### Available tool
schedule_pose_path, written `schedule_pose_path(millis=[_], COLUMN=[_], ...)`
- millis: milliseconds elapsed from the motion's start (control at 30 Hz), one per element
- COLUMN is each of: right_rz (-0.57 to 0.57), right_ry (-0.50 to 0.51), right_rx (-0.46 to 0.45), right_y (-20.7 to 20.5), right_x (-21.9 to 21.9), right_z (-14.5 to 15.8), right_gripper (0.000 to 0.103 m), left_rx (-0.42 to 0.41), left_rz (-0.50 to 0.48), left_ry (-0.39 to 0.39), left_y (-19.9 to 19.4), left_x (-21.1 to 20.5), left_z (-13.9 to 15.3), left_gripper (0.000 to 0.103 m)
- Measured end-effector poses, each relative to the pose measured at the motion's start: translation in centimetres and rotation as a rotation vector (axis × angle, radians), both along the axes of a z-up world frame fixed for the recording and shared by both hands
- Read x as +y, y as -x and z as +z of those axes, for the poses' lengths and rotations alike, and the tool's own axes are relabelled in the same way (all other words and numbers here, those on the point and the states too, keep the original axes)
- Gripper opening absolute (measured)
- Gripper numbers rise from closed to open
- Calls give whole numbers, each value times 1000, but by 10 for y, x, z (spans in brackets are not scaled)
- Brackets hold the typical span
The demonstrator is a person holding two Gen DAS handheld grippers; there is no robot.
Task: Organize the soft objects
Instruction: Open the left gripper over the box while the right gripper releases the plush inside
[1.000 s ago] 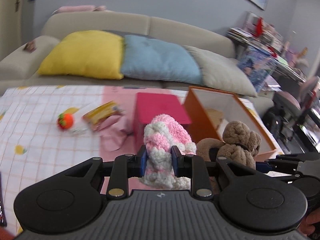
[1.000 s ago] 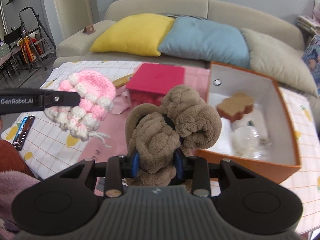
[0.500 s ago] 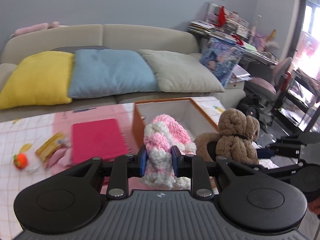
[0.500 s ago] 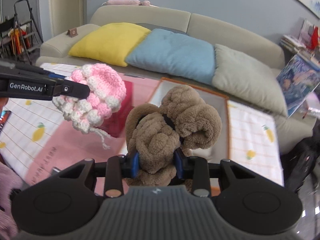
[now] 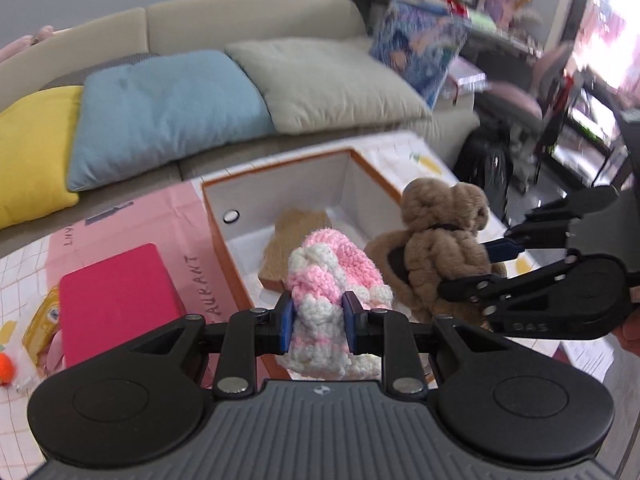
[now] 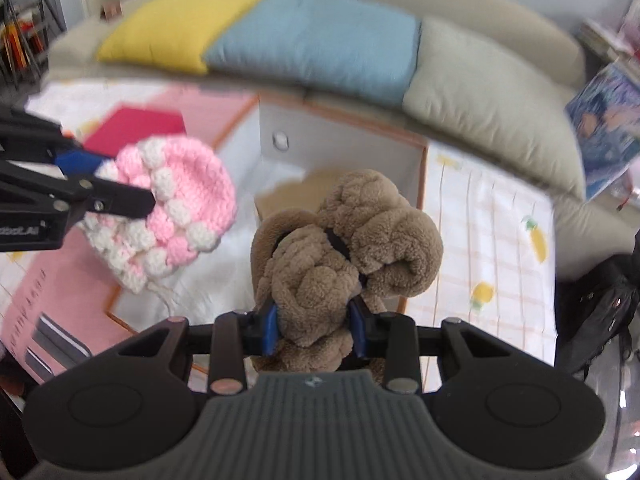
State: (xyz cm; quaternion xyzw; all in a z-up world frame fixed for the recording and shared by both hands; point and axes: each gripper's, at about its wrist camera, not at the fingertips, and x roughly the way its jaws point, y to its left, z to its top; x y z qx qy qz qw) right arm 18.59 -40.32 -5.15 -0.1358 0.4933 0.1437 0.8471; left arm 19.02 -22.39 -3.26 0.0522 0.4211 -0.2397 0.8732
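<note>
Orange box (image 5: pixel 236 264) holds a tan toast-shaped toy (image 5: pixel 298 226). Left tool (image 5: pixel 316 316) grips pink-white knit hat (image 5: pixel 332 276); right tool (image 6: pixel 316 326) grips brown plush (image 6: pixel 344 252), both above box.

Three cushions are lying along the sofa (image 5: pixel 248 20) behind the orange box (image 5: pixel 224 248): one yellow cushion (image 5: pixel 28 148), one blue cushion (image 5: pixel 160 108) and one beige cushion (image 5: pixel 332 84). Two soft things are hanging over the box: one pink hat (image 5: pixel 328 276) and one brown plush (image 5: pixel 444 240). Inside the box one tan toy (image 5: pixel 296 224) is lying; anything else in there is hiding from view. Left of the box one red box (image 5: pixel 112 300) is sitting, and farther left one yellow packet (image 5: pixel 40 316) and what is looking like one orange ball (image 5: pixel 6 364). Two grippers are showing, the left gripper (image 5: pixel 318 316) and the right gripper (image 6: pixel 316 326).
</note>
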Motion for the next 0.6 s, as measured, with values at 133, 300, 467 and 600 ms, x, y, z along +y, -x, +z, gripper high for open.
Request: schedule_pose_path(millis=[133, 300, 467, 600], right_rz=[60, 104, 119, 106], right_ry=[99, 178, 188, 171], right_rx=[59, 99, 130, 138], right_y=[-6, -12, -15, -17], right_x=[11, 20, 20, 18], right_z=[-29, -53, -59, -56], right_gripper=[36, 37, 41, 44], left_rx=[12, 37, 50, 31], left_rz=[-47, -81, -98, -82], left_ry=[-101, -186, -228, -214], left_y=[-10, -20, -26, -27], left_x=[-17, -29, -38, -38], left_z=[-21, -43, -58, -57], left_gripper=[28, 28, 33, 47])
